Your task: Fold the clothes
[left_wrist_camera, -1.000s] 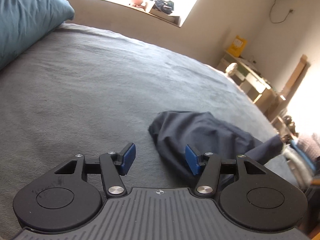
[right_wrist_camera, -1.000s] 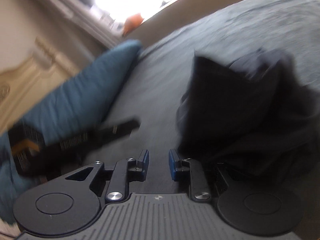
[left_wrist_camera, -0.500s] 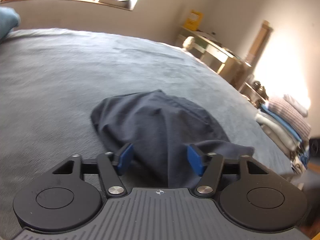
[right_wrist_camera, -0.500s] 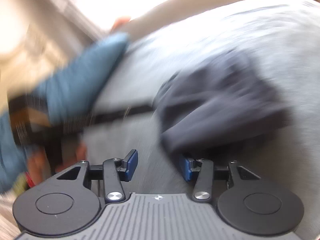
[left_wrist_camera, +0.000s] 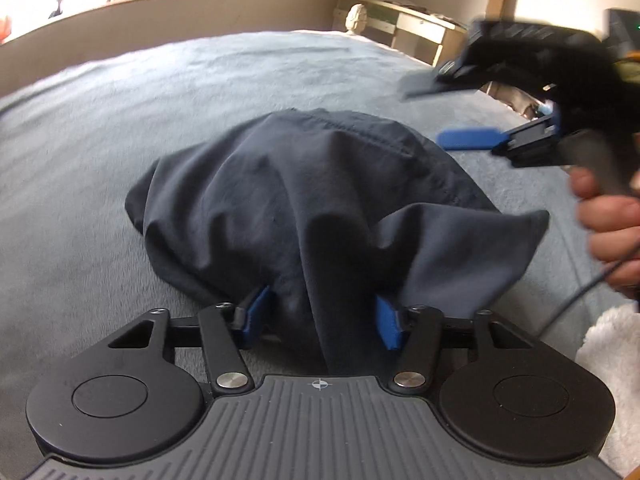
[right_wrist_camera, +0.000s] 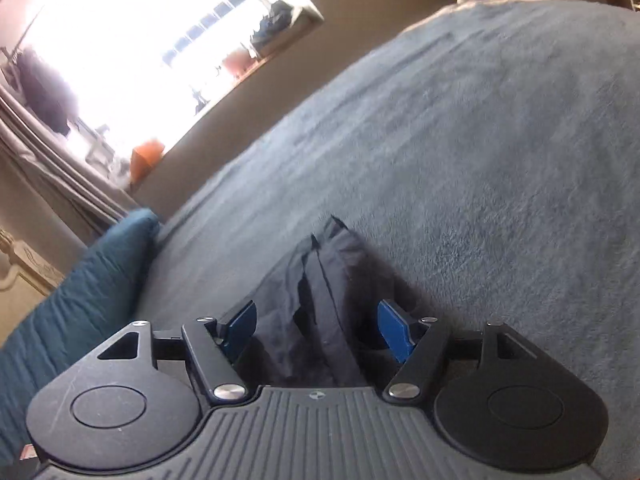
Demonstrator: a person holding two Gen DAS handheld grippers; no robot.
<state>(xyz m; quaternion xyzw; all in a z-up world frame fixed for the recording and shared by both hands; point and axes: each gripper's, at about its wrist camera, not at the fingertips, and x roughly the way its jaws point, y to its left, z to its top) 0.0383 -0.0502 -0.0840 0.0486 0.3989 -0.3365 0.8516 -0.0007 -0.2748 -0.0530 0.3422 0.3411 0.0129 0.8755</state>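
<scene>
A dark navy garment (left_wrist_camera: 304,200) lies crumpled in a heap on the grey bed cover (left_wrist_camera: 120,128). My left gripper (left_wrist_camera: 320,316) is open, its blue pads wide apart with a fold of the cloth between them. In the left wrist view my right gripper (left_wrist_camera: 464,112) hovers open above the heap's far right side, held by a hand (left_wrist_camera: 612,224). In the right wrist view that right gripper (right_wrist_camera: 316,328) stands open over a bunched edge of the garment (right_wrist_camera: 320,292), the cloth lying between the pads.
A teal pillow (right_wrist_camera: 80,300) lies at the head of the bed, below a bright window sill (right_wrist_camera: 192,80) with clutter. A wooden desk (left_wrist_camera: 408,28) stands beyond the bed's far corner. Something white and fluffy (left_wrist_camera: 612,368) sits at the near right.
Both grippers have swung in over the garment. The right gripper has gone from nearly shut to wide open. The left gripper now straddles a fold that was ahead of it.
</scene>
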